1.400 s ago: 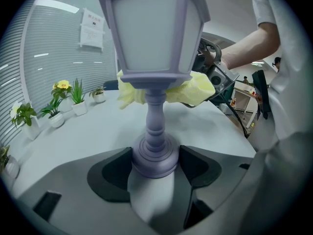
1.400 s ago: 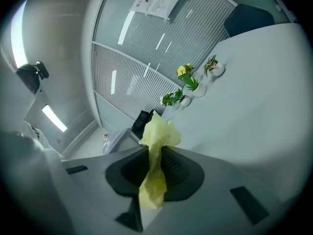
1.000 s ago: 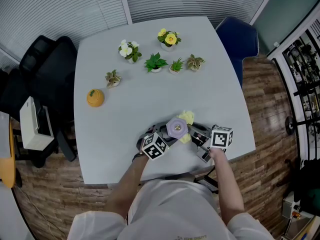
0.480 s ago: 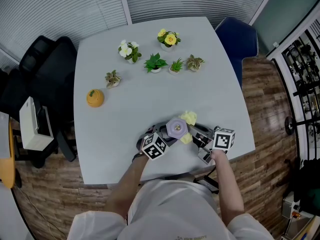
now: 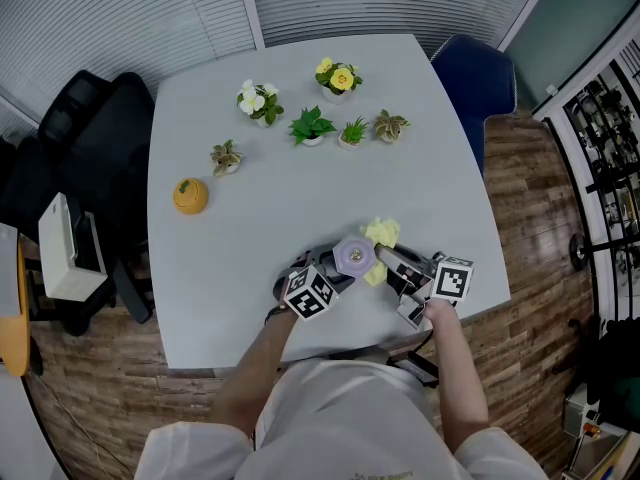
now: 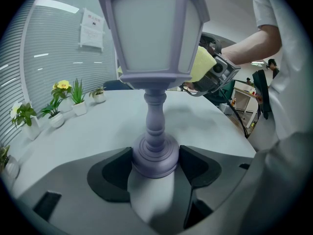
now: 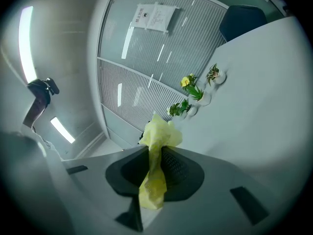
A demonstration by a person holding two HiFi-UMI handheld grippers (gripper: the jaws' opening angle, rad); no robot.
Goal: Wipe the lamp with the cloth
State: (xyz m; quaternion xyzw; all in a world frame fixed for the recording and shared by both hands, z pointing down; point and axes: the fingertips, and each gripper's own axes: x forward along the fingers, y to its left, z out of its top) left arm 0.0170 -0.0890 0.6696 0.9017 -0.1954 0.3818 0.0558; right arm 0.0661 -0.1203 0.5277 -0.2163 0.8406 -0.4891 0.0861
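Lamp (image 5: 353,256) stands close to the table's (image 5: 250,278) near edge, and bare top stretches beyond it to a row of small pots (image 5: 313,140), each holding a plant. Left gripper (image 6: 155,166) has its jaws clamped on the lamp's round base. Just right of the lamp, the right gripper (image 7: 155,173) pinches a yellow cloth (image 7: 157,141) between jaws drawn nearly together, and the cloth's free end lies at the right side of the shade.
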